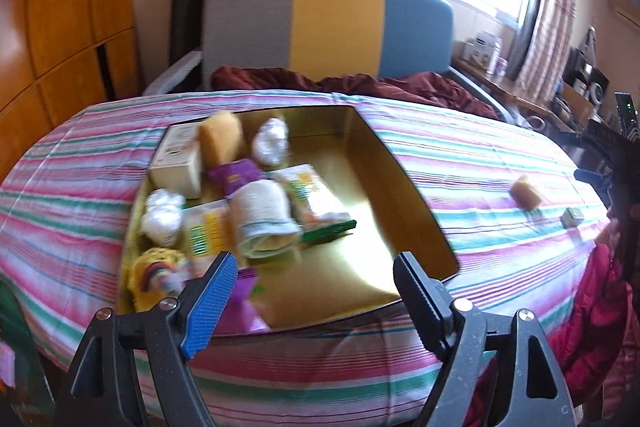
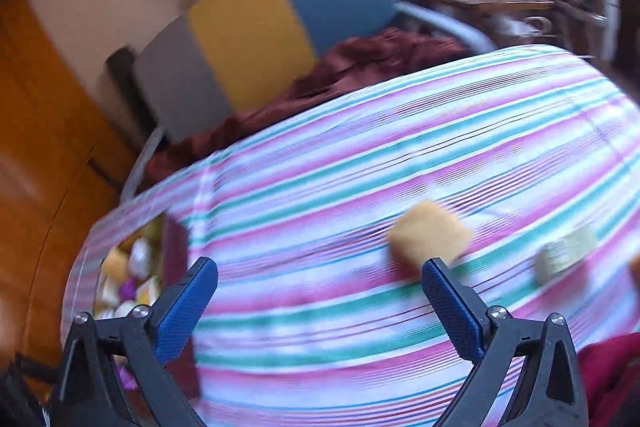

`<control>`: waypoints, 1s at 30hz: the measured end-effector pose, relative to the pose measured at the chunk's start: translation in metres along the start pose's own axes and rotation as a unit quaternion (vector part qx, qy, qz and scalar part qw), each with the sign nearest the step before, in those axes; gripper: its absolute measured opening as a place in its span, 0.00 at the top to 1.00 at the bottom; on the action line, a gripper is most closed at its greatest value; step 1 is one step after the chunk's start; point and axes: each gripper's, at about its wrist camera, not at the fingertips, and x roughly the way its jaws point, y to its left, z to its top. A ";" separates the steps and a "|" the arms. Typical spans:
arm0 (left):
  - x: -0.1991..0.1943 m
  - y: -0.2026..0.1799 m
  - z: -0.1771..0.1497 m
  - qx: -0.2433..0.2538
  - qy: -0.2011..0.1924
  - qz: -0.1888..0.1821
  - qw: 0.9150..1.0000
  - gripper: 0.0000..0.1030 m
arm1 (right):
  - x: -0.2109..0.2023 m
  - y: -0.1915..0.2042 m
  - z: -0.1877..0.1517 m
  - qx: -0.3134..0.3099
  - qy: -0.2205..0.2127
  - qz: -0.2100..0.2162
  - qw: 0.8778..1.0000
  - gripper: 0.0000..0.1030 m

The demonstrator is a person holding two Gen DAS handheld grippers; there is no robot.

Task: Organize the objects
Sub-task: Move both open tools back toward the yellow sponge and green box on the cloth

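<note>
A gold metal tray (image 1: 384, 195) sits on the striped tablecloth (image 1: 480, 155). It holds a rolled cloth (image 1: 264, 219), a yellow sponge (image 1: 220, 143), a cream box (image 1: 180, 159), snack packets (image 1: 316, 203) and white wrapped balls (image 1: 272, 141). My left gripper (image 1: 316, 271) is open and empty above the tray's near edge. A yellow sponge (image 2: 428, 235) and a small pale box (image 2: 568, 253) lie on the cloth; both also show in the left wrist view, the sponge (image 1: 526, 191) and the box (image 1: 572, 217). My right gripper (image 2: 320, 279) is open and empty, just short of the sponge.
A grey, yellow and blue headboard (image 1: 328, 27) and a dark red blanket (image 1: 360, 83) lie behind the table. A wooden wardrobe (image 1: 60, 27) stands at the left. A cluttered desk (image 1: 560, 95) is at the back right. The tray's edge (image 2: 172, 247) shows in the right wrist view.
</note>
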 end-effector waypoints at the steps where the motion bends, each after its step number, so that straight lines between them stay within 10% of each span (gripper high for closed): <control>1: 0.002 -0.005 0.001 0.004 0.003 -0.006 1.000 0.21 | -0.004 -0.013 0.006 0.012 -0.012 -0.014 1.000 0.00; 8: 0.019 -0.043 0.012 0.024 0.036 -0.041 0.998 0.21 | -0.020 -0.105 0.017 0.133 -0.084 -0.077 0.985 0.00; 22: 0.075 -0.149 0.049 0.071 0.111 -0.155 0.979 0.30 | -0.052 -0.134 0.010 0.229 -0.174 -0.005 0.958 0.00; 30: 0.110 -0.237 0.067 0.189 0.113 -0.217 0.951 0.28 | -0.048 -0.159 0.002 0.303 -0.167 0.021 0.938 0.00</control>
